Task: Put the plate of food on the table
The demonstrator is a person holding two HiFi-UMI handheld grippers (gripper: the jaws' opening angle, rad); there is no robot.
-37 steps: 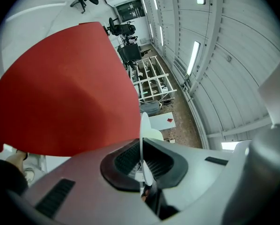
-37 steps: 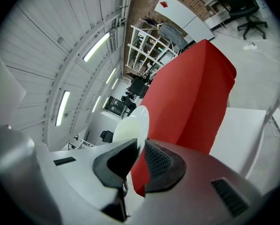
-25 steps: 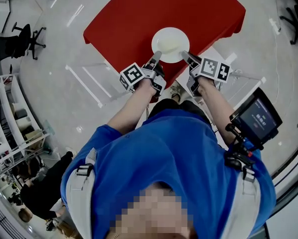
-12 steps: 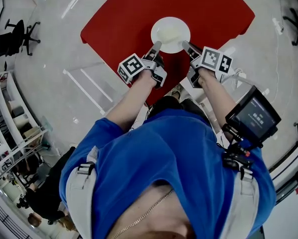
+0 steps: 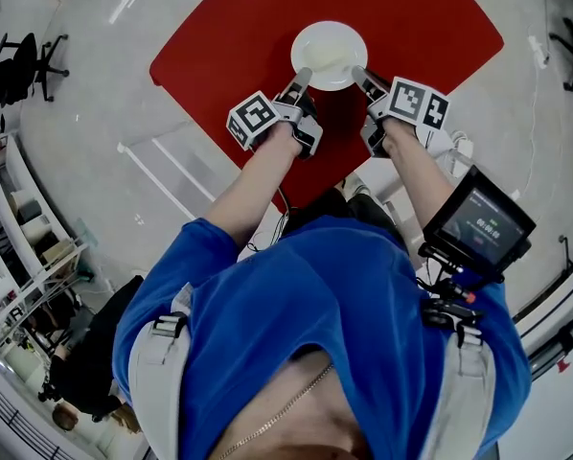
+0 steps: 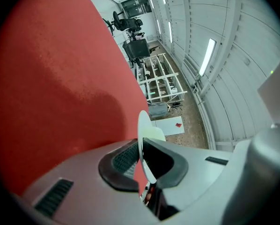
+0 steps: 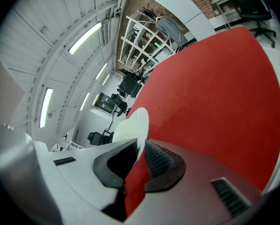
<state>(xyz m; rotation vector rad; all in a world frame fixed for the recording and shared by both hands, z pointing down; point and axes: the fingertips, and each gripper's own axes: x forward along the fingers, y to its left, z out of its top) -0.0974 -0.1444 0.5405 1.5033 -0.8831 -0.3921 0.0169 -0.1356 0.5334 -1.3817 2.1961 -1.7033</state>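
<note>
I am holding the plate [image 5: 330,54] out at my 12 o'clock, over the red table [image 5: 239,27], so the carrying part looks about done. What is left, as I judge it, is setting it down and letting go. From the head view the plate lies well inside the table's edge. I cannot tell whether its base is already touching the cloth or hanging just above it.

My left gripper [image 5: 303,75] is biting the rim at about the plate's 7 o'clock. In the left gripper view the thin white rim is running edge-on between the two ribbed pads, with the jaws narrowed down on it. My right gripper [image 5: 358,71] is doing the same at about 5 o'clock, and its own view shows the rim pinched between the pads. Both are gripping the plate, neither is empty.

The plate is the only container I am dealing with. Its middle is showing a pale, creamy patch that I am taking for the food, but it is too washed out to say what it is. It seems to be sitting level, nothing spilling over the rim.
</note>
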